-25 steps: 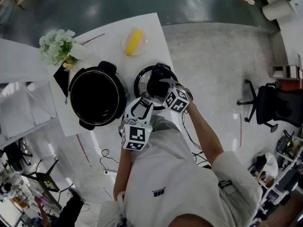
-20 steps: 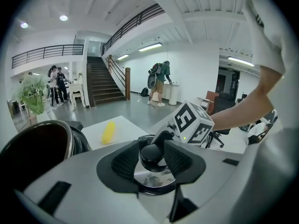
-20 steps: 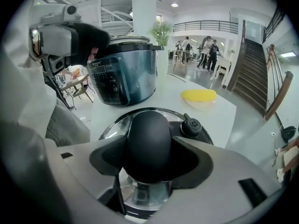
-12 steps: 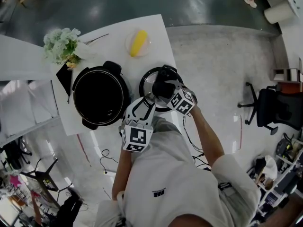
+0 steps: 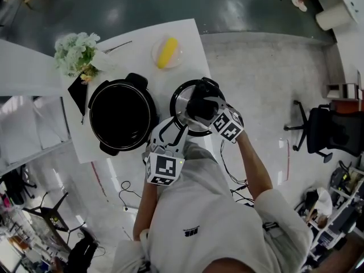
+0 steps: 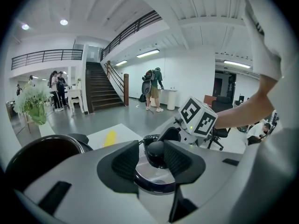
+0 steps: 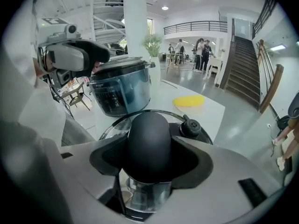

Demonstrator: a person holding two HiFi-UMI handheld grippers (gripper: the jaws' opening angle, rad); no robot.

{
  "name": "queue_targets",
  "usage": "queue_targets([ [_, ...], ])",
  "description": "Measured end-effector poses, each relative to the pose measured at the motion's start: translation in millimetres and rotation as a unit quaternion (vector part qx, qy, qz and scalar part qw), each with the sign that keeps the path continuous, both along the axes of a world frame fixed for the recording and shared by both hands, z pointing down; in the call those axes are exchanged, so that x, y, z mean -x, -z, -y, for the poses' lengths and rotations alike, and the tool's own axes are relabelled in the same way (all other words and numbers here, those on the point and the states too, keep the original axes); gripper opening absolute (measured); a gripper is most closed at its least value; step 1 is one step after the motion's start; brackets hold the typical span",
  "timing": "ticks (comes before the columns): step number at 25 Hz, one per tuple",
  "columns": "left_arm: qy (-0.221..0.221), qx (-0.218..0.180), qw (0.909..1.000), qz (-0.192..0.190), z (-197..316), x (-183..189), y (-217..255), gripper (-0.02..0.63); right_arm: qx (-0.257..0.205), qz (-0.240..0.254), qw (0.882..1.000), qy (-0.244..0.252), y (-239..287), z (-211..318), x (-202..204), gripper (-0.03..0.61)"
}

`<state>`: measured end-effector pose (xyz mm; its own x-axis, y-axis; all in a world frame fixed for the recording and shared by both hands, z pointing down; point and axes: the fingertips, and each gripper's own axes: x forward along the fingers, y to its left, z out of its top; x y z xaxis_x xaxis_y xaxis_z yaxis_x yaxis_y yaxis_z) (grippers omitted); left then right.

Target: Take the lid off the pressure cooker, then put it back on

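Head view: a person leans over a white table [image 5: 136, 44] with a gripper in each hand; the pot and its lid sit apart.
Pressure cooker [image 5: 120, 116]: open and dark inside, toward the table's 7 o'clock corner.
Lid [image 5: 181, 104]: off the pot, at its 3 o'clock and close to the table's edge. Whether it rests on the table or hangs just above it cannot be told.
Right gripper [image 5: 200, 108]: jaws clamped on the lid's black knob [image 7: 148, 139], with a pad pressing each flank.
Left gripper [image 5: 170, 131]: jaws apart and holding nothing, hovering by the lid's 7 o'clock rim.
Steam valve [image 7: 190, 127]: a small black cap at 2 o'clock of the knob.
Risk, tilt: the rounded knob is the only hold, so the lid would likely swing or tip if it is carried fast.
Risk, edge: a slip this near the table's edge could send the lid to the floor.
Risk, seating: if the lid travels low toward 9 o'clock, its rim may strike the pot's rim or handle and sit crooked.
Risk, collision: the idle left gripper is near the likely path and could knock the lid.
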<state>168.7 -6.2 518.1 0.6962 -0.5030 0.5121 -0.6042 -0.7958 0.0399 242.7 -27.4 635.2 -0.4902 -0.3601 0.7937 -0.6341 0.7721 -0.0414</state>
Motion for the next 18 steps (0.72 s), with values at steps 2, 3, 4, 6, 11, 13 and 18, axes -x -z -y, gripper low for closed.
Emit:
queue_targets([
  [2, -0.001, -0.006, 1.0000, -0.003, 2, 1, 6, 0.176, -0.004, 0.003, 1.000, -0.002, 13, 2, -2, 0.276],
  [3, -0.001, -0.009, 0.9999, -0.006, 2, 2, 10, 0.176, -0.006, 0.004, 1.000, -0.003, 20, 2, -3, 0.276],
  [4, -0.001, -0.012, 0.9999, -0.009, 3, 2, 14, 0.178, -0.008, 0.005, 1.000, -0.004, 28, 3, -5, 0.276],
  [6, -0.002, -0.018, 0.9997, -0.015, 3, 3, 24, 0.178, -0.010, 0.004, 1.000, -0.007, 47, 4, -7, 0.276],
  [11, 0.001, -0.033, 0.9990, -0.030, 6, 10, 42, 0.176, -0.021, 0.007, 1.000, -0.004, 91, 9, -8, 0.276],
  [13, 0.002, -0.040, 0.9986, -0.034, 8, 15, 51, 0.178, -0.030, 0.008, 1.000, 0.001, 109, 12, -7, 0.276],
  [18, 0.012, -0.053, 0.9977, -0.040, 11, 30, 71, 0.178, -0.052, 0.008, 0.999, 0.014, 155, 19, 0, 0.276],
])
